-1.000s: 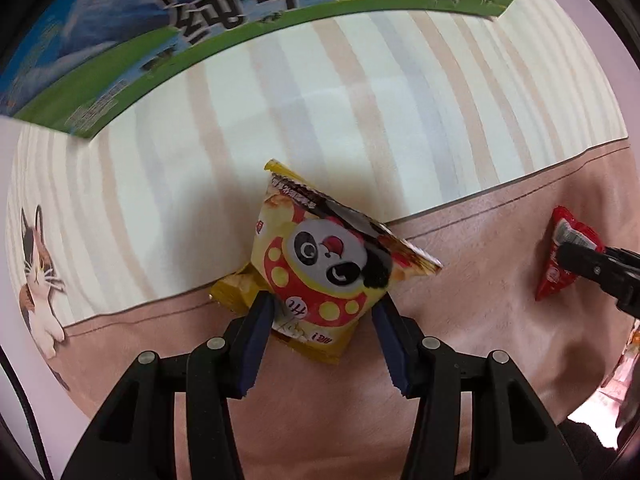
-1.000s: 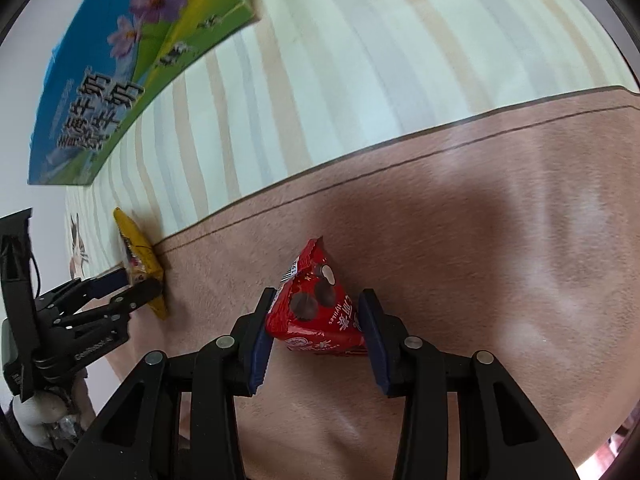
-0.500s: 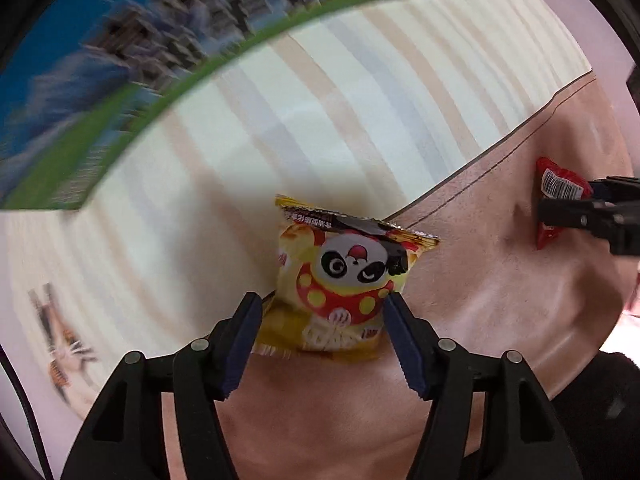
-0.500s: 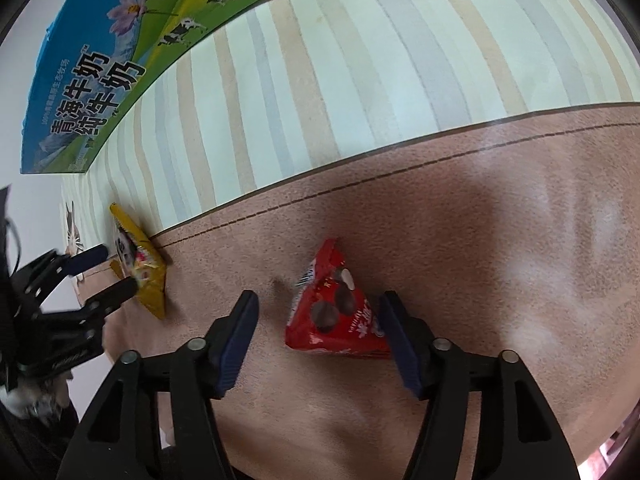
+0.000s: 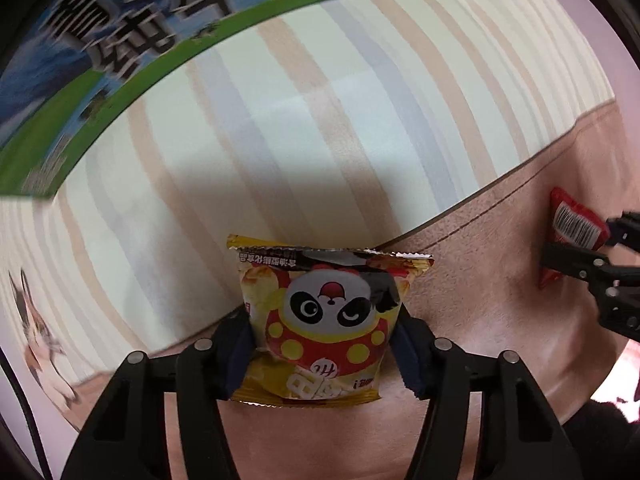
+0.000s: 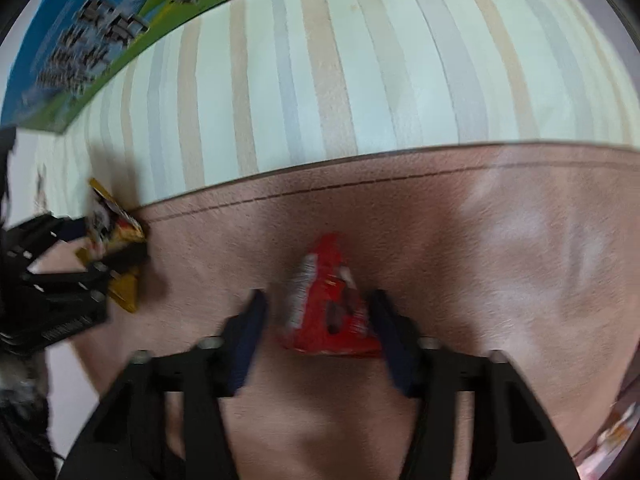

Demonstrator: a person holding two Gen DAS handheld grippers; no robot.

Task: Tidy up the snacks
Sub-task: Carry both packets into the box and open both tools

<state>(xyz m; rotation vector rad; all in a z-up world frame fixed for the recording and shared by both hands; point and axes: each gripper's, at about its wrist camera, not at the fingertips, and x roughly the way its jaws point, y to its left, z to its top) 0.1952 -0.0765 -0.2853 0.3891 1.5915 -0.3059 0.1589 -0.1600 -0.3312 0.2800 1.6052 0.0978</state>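
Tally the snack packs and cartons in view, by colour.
Yellow panda snack pack: 1, between the left tongs
Red snack pack: 1, between the right tongs
Blue-and-green milk carton: 1, on the striped cloth
Total: 3

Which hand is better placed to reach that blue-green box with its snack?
Left, probably: its fingers are closing on the yellow bag, and the box looms close ahead. The right fingers, shut on the red packet, sit farther from it.
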